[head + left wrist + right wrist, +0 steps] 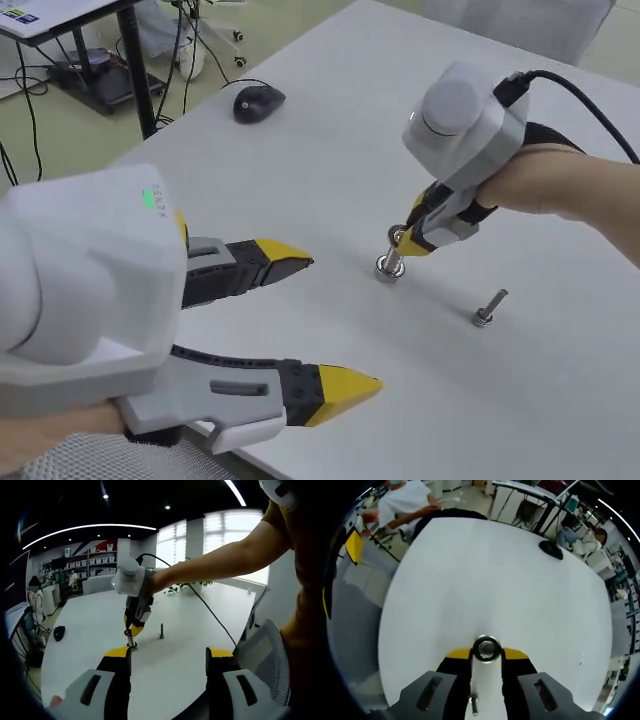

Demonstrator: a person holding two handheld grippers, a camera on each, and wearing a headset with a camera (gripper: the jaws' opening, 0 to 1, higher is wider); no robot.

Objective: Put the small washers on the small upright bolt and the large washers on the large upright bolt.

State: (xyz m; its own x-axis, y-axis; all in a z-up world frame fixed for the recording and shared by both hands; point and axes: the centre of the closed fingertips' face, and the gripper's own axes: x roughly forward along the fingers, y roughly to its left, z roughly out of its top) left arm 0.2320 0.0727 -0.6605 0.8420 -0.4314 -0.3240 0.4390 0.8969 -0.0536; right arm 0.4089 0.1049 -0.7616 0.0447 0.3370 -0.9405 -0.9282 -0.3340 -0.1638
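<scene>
Right hand-held gripper [486,654]: washer [475,649], perhaps large

Two bolts on the desk [330,150]: one large bolt [391,258], one small bolt [489,307] near it. One washer [486,648] at the large bolt's top. One mouse [258,101] well apart from it. Two tools: left tool [345,322], right tool [408,238].

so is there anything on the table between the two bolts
Nothing. The head view shows bare white table between the large bolt and the small bolt.
</scene>
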